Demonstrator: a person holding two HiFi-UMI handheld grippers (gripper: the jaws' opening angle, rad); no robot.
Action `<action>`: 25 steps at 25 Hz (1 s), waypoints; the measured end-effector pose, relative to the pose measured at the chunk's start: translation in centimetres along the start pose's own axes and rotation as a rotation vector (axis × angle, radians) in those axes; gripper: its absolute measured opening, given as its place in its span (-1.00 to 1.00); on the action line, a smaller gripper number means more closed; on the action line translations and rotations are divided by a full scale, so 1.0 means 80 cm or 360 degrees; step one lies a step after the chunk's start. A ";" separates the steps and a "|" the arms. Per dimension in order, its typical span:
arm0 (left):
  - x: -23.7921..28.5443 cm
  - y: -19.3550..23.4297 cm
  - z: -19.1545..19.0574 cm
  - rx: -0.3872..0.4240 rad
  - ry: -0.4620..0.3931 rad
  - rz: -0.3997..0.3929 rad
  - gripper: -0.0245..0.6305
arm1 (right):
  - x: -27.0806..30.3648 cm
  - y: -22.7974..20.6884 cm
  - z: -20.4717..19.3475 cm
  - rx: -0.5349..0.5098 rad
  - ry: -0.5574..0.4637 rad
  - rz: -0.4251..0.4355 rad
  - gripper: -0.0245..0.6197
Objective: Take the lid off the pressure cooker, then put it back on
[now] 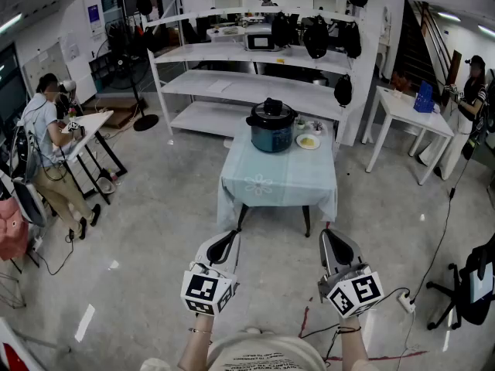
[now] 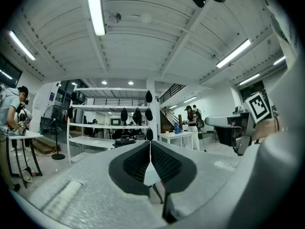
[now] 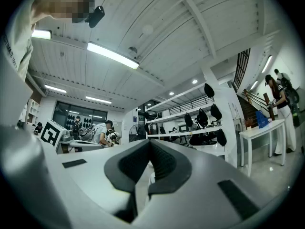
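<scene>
Pressure cooker, blue body, black lid seated on top: stands at the far end of the cloth-covered surface, beside a small plate. Left tongs and right tongs: both fully closed, gripping nothing, held well short of the surface.

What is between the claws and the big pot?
Head view: just floor, then the table's blue cloth, between the left claw, the right claw and the pressure cooker.

We hold our left gripper and right gripper out in front, side by side and apart, both pointing forward about level. Each has its jaws pressed together, pad on pad.
</scene>
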State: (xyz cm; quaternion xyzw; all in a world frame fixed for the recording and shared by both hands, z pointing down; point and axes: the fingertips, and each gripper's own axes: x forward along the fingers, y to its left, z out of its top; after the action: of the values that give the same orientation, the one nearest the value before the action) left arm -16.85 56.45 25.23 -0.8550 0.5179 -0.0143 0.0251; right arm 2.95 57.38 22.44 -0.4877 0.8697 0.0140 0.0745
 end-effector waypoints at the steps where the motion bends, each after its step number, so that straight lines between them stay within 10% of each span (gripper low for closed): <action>1: 0.001 -0.002 -0.001 0.0000 0.0002 -0.0002 -0.85 | -0.001 -0.001 -0.002 0.0009 0.0007 0.0010 -0.91; 15: 0.016 -0.023 -0.009 -0.0077 -0.0027 -0.0049 -0.84 | -0.003 -0.019 -0.029 0.0119 0.0031 0.0134 -0.88; 25: 0.030 -0.024 -0.010 -0.0027 -0.0037 0.0002 -0.09 | 0.012 -0.035 -0.035 0.0112 0.0006 0.0101 0.03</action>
State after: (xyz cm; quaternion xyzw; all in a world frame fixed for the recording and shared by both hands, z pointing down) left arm -14.10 55.17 26.16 -0.8549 0.5182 0.0000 0.0237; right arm 4.50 54.87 25.23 -0.4570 0.8848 -0.0153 0.0895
